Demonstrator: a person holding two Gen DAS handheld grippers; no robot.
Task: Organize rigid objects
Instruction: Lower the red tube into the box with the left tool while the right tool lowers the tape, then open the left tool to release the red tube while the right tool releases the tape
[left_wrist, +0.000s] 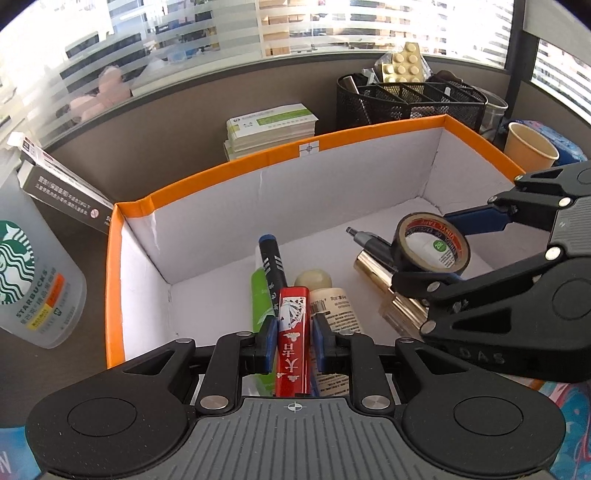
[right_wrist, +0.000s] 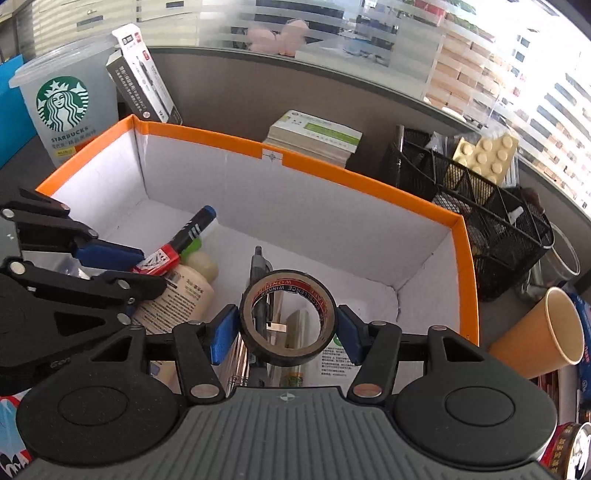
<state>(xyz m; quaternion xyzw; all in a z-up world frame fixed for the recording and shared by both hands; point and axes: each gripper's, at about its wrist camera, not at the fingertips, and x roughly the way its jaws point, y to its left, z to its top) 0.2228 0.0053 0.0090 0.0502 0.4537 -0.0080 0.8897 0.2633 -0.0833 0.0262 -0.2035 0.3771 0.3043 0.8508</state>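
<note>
where tape roll (right_wrist: 288, 321) hangs, open box (right_wrist: 467, 258) room

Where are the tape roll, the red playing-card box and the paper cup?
tape roll (right_wrist: 258, 343), right wrist view, lower left outer rim.
red playing-card box (left_wrist: 293, 347), left wrist view, middle of its printed face.
paper cup (right_wrist: 532, 343), right wrist view, outer side wall.

Bkgd: Starbucks tub (right_wrist: 64, 110), booklet stack (right_wrist: 314, 138), mesh desk organiser (right_wrist: 491, 229), paper cup (right_wrist: 543, 332).
</note>
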